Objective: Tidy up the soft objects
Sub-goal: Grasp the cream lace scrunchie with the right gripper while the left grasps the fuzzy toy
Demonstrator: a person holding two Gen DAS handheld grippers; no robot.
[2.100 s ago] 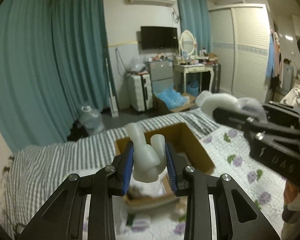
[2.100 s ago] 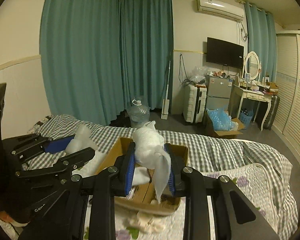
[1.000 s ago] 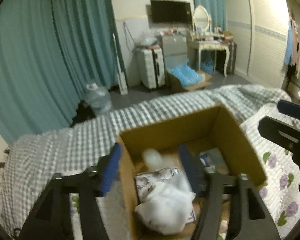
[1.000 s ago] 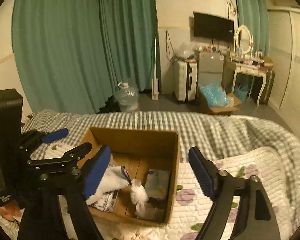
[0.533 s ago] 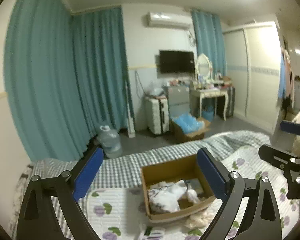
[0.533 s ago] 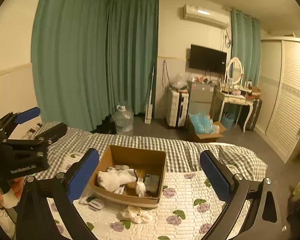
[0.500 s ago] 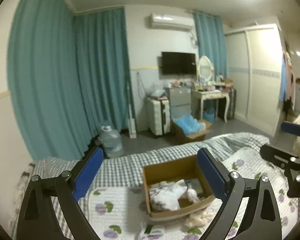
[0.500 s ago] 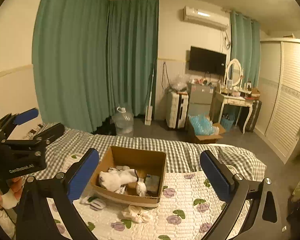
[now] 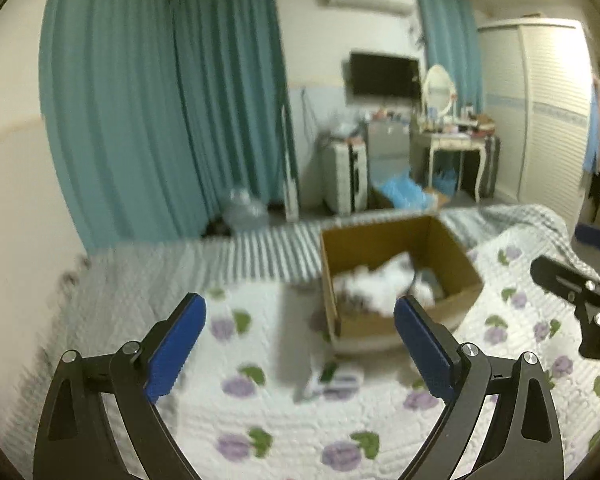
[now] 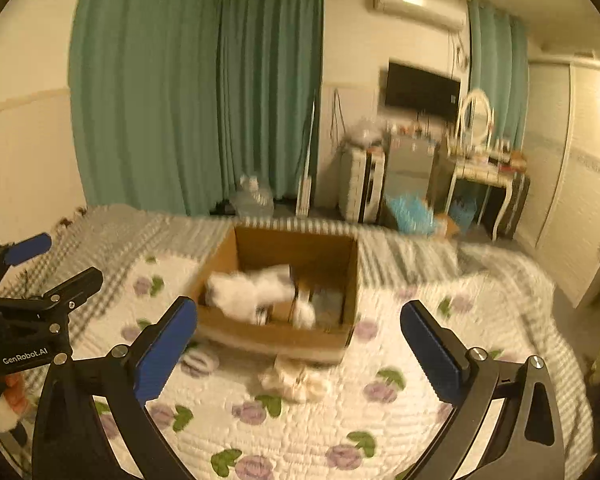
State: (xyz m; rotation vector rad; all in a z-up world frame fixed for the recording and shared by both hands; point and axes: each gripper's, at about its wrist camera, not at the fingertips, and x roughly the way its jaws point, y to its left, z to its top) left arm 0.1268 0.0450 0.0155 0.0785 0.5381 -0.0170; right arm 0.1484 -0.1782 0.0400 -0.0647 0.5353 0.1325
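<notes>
— Where are they in the tidying, would you say?

— Between pieces, I'd judge. The left gripper [image 9: 300,344] hangs above the quilt [image 9: 260,432] with its jaws spread wide and nothing between them. The right gripper [image 10: 300,344] is the same: wide apart, empty.

— And the soft things?

— A heap of white ones [image 10: 256,290] sits inside the box [image 10: 276,336], which stands on the quilt just ahead of both grippers. There's something bluish-grey in the box's right corner too, but it's too blurred to name.

— So it's done?

— Not by my reckoning. A cream bundle [image 10: 296,384] lies on the quilt just in front of the box, and a small striped piece [image 10: 198,362] just beside its near left corner. In the left view there's also a blurred white and green item [image 9: 332,380] on the quilt in front of the box; I can't tell what it is.

— What next, then?

— I'd guess each gripper wants to come down over a loose piece, the right on the cream bundle perhaps, the left on the striped one. Jaws are already wide enough; the care is in pinching only the piece and not gathering the quilt with it, then lifting clear of the box wall before letting go.
</notes>
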